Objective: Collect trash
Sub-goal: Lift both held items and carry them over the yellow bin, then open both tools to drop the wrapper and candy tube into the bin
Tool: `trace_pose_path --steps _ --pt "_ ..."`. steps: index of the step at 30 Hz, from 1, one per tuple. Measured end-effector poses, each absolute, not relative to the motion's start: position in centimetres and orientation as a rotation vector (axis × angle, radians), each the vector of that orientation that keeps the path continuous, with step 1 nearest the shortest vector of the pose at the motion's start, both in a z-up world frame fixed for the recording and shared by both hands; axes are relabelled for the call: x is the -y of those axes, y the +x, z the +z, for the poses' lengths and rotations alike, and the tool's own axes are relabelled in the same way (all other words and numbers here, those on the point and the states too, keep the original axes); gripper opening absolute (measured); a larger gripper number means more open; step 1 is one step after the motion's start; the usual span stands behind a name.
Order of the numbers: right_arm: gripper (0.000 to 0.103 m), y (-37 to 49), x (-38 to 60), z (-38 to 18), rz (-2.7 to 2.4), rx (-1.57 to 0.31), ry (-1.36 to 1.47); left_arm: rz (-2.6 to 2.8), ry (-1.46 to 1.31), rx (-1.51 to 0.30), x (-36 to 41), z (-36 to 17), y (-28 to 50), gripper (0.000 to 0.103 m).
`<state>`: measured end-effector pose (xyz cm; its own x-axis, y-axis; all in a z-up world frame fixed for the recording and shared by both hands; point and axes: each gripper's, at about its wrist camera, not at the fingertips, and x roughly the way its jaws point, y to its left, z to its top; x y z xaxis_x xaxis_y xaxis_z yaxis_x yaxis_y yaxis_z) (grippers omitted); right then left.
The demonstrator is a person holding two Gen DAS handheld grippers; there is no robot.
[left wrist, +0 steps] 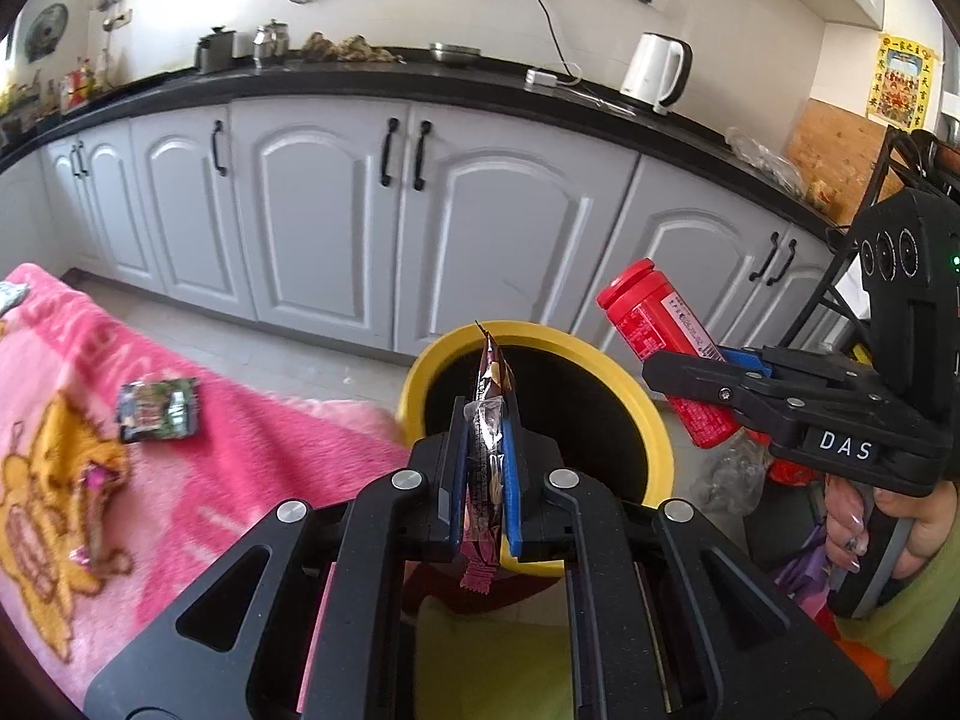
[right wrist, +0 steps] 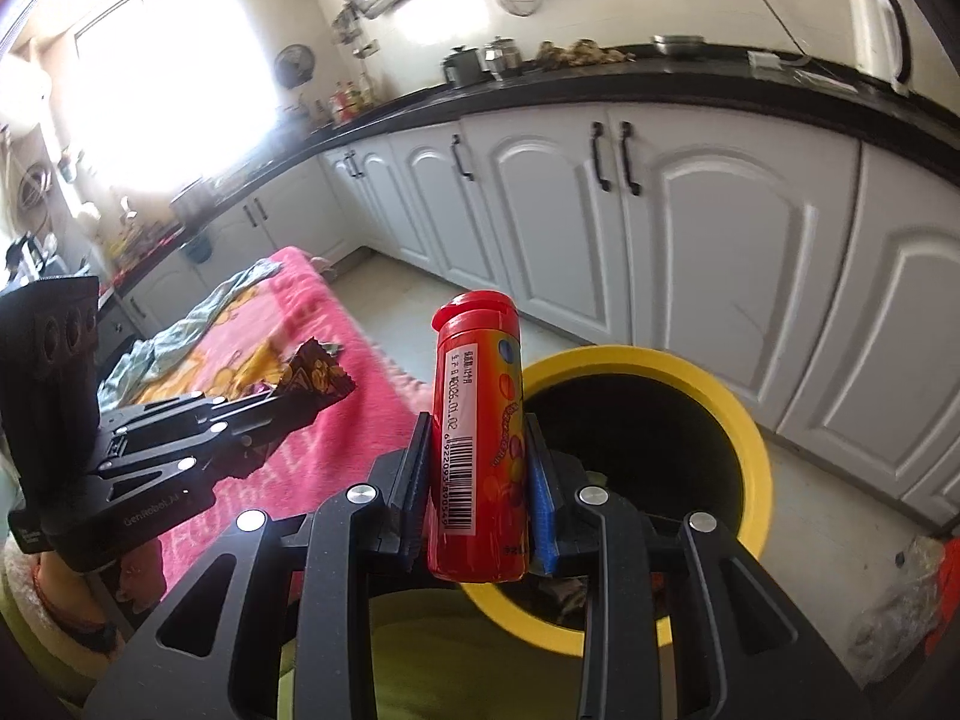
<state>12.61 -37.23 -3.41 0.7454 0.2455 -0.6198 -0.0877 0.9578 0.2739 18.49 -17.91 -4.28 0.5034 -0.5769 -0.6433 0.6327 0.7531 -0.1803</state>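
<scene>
Clamped in my left gripper, a snack wrapper hangs over the yellow bin; my right gripper squeezes a red bottle beside its rim, risking a miss.

Glossy foil wrapper in matt black plastic left gripper; shiny red plastic bottle; fuzzy pink blanket.
</scene>
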Motion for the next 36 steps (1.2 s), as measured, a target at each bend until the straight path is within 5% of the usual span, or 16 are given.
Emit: trace_pose_path --steps 20,23,36 --pt "0.028 15.3 42.9 -10.3 0.059 -0.843 0.337 -0.781 0.063 -0.886 24.1 -10.1 22.8 0.008" --pt "0.034 15.5 43.5 -11.0 0.036 -0.854 0.357 -0.769 0.055 -0.893 24.0 -10.6 23.2 0.036" --pt "0.047 15.8 41.5 -9.0 0.066 -0.803 0.301 -0.653 -0.017 -0.837 18.5 -8.9 24.1 0.080"
